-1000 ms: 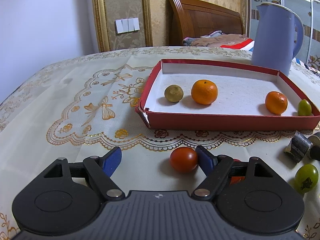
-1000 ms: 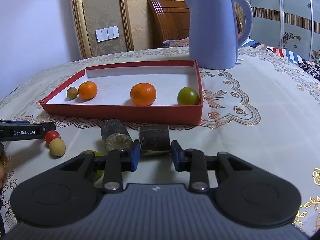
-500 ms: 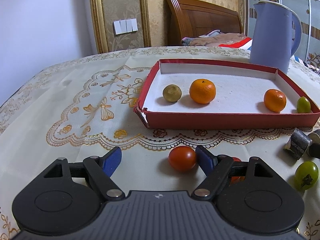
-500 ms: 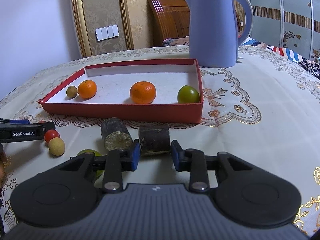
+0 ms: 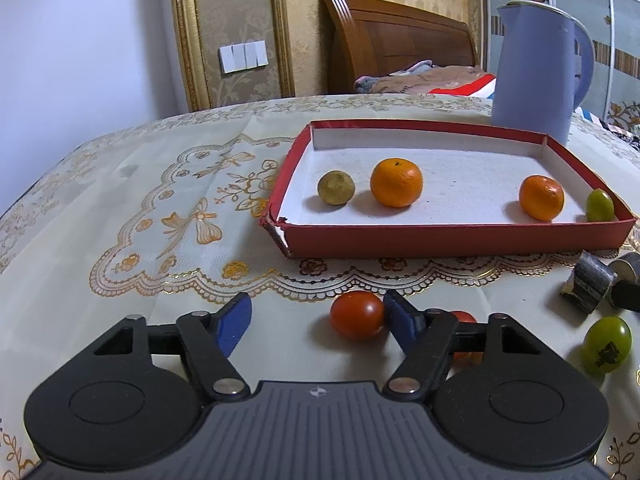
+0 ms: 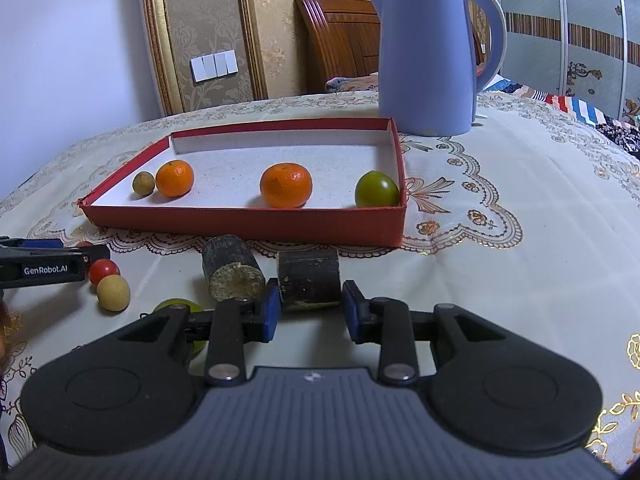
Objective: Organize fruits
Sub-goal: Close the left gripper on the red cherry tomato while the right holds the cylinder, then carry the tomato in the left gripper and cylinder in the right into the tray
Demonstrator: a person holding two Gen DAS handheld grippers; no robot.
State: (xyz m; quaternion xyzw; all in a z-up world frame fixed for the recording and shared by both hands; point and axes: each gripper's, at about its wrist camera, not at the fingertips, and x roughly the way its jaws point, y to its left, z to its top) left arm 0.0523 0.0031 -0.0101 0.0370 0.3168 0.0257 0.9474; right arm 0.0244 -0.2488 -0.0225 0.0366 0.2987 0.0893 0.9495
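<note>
A red tray point(image 5: 460, 240) point(image 6: 248, 224) holds two oranges point(image 5: 396, 182) point(image 5: 541, 197), a small brown fruit point(image 5: 336, 188) and a green fruit point(image 6: 377, 190). My left gripper point(image 5: 316, 320) is open on the cloth; a red tomato point(image 5: 357, 314) lies between its fingers, against the right pad. A second tomato point(image 5: 464, 318) is partly hidden behind that finger. A green fruit point(image 5: 607, 344) lies to the right. My right gripper point(image 6: 307, 310) is open around a dark sugarcane piece point(image 6: 309, 279), pads close to its sides. The left gripper's side shows in the right wrist view point(image 6: 48, 266).
A second sugarcane piece point(image 6: 232, 266), a tan ball point(image 6: 113, 293), a tomato point(image 6: 103, 271) and a green fruit point(image 6: 176, 306) lie in front of the tray. A blue kettle point(image 6: 432, 56) stands behind the tray's right corner. A bed headboard is beyond the table.
The left gripper has shifted slightly right and forward, so the tomato sits closer to its right pad. The right gripper has hardly moved.
</note>
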